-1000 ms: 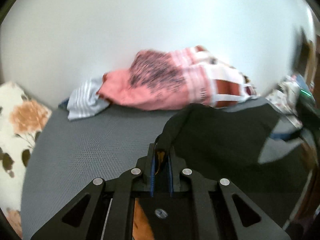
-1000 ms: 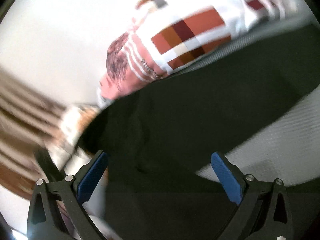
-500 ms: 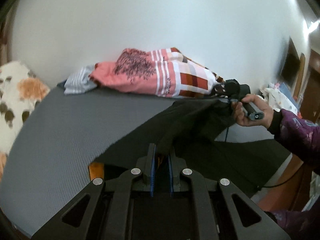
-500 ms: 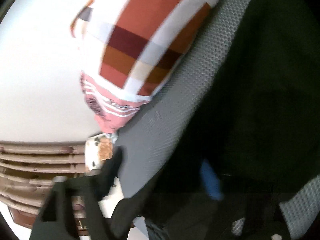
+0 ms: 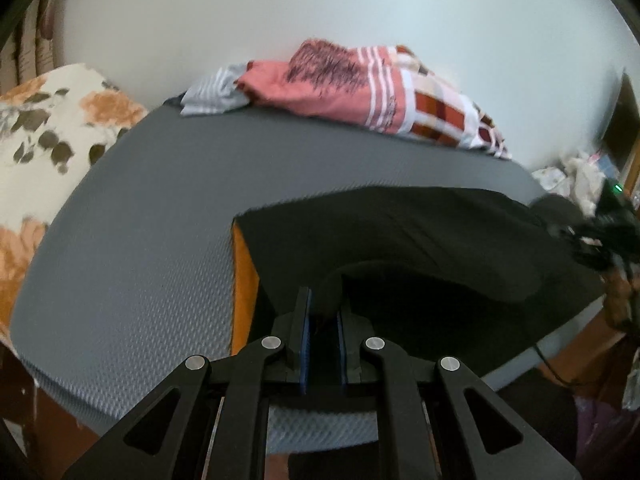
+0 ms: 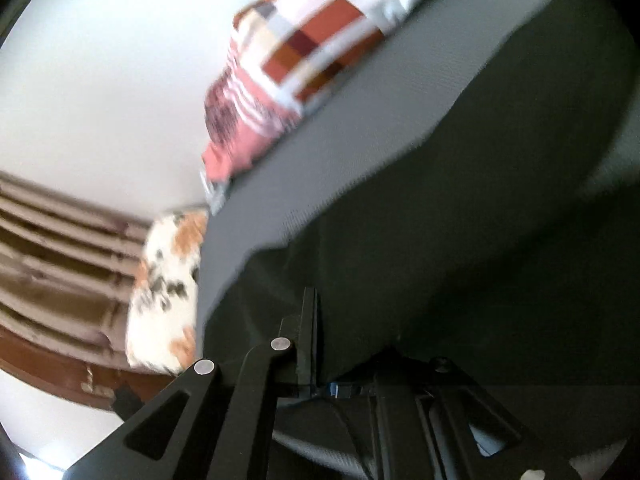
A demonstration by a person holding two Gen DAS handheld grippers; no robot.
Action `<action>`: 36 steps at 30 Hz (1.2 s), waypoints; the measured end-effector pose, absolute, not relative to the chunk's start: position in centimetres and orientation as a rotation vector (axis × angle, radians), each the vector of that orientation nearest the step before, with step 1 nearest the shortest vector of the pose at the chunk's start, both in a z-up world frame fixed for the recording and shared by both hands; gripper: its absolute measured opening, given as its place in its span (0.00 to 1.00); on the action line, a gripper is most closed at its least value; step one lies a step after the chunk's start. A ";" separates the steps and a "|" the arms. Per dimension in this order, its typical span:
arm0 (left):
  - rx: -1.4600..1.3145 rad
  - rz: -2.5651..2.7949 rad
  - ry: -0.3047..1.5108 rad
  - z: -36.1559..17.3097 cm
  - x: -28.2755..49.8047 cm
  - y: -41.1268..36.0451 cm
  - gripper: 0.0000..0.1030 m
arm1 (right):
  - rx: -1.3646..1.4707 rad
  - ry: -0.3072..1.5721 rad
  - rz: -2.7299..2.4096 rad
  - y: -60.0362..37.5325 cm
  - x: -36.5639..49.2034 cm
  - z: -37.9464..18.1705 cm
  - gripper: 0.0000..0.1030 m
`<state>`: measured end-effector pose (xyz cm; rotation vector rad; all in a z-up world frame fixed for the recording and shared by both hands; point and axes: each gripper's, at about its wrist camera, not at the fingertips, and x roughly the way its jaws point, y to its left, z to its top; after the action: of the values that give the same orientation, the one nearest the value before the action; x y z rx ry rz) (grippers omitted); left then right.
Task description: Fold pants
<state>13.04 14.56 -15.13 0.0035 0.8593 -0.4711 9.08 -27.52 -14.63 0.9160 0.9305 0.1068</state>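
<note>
Left gripper (image 5: pixel 323 320) level, jaws pinching black pants (image 5: pixel 420 240), right gripper (image 6: pixel 324 344) rolled sideways, jaws pinching pants edge

The black pants (image 5: pixel 420 240) now lie lower and flatter on the gray bed (image 5: pixel 160 240) than before. The right gripper (image 6: pixel 332 360), wide open a second ago, is now closed on the pants' edge.
</note>
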 end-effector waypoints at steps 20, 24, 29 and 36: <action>0.061 -0.308 0.851 -18.7 12.9 17.1 0.63 | 0.911 1.018 0.077 -25.9 2.6 -21.5 0.05; 0.046 -0.197 0.846 -17.9 13.0 19.1 0.65 | 0.921 1.013 0.076 -25.9 2.7 -21.5 0.05; 0.011 -0.080 0.725 -13.6 11.7 20.8 0.64 | 0.942 1.002 0.067 -26.0 2.3 -21.7 0.06; 0.048 -0.292 0.697 -10.5 9.8 14.9 0.65 | 0.960 0.989 0.061 -25.8 2.1 -21.7 0.07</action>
<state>9.80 14.88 -10.46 0.0480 0.6971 -0.2924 2.11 -25.75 -21.69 0.9605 0.9890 0.0607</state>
